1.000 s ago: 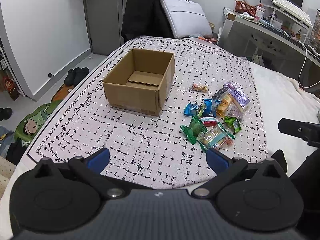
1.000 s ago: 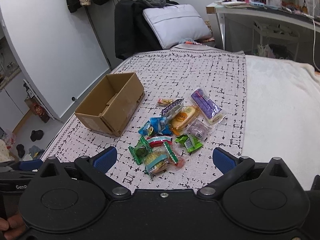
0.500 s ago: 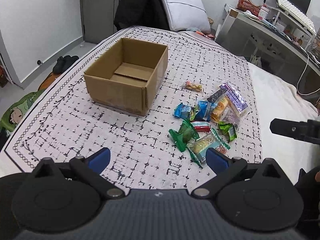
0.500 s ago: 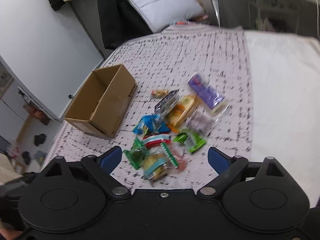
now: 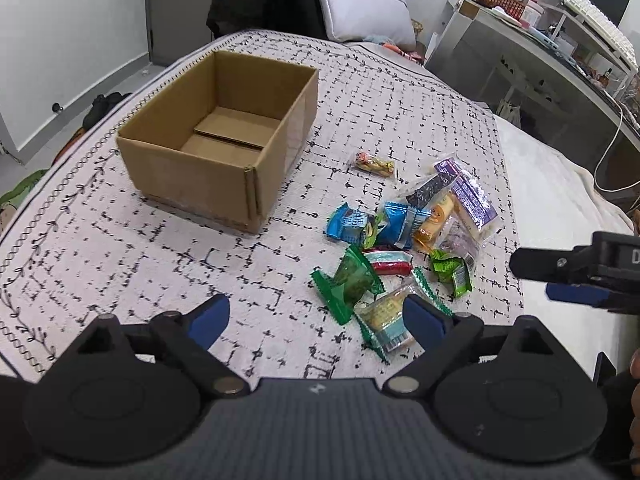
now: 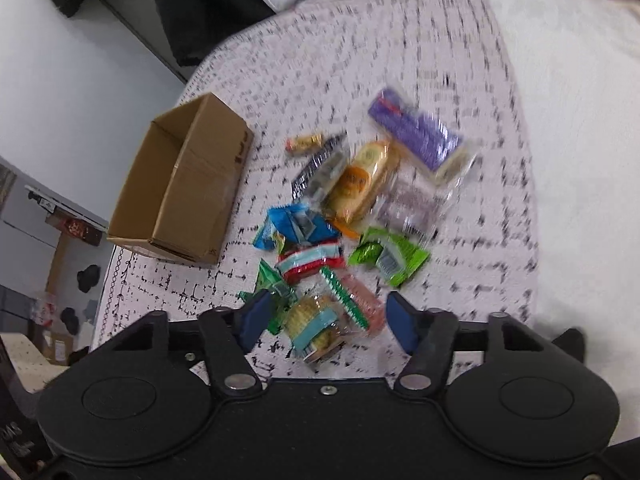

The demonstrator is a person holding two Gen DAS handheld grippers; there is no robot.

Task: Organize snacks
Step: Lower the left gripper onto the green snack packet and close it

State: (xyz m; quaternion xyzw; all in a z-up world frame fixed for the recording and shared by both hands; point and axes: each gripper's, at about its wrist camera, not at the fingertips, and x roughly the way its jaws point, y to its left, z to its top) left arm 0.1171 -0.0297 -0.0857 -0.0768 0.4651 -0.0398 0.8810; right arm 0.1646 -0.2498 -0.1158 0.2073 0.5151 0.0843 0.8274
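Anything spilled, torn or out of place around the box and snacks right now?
Nothing damaged. The brown cardboard box sits upright and empty, and the wrapped snacks lie in a loose, overlapping heap on the patterned cloth beside it. One small orange-wrapped candy lies apart from the heap.

A bed [image 5: 560, 184] carries everything, with a white blanket with a black broken-line pattern [image 5: 120, 264] spread over it. On the blanket stands an open, empty cardboard box [image 5: 208, 176]. Well apart to its right lies a loose cluster of wrapped snacks [image 5: 404, 240]: green, blue, red, orange and purple packets, several overlapping. One small candy [image 5: 374, 164] lies just apart from the rest, nearer the box.
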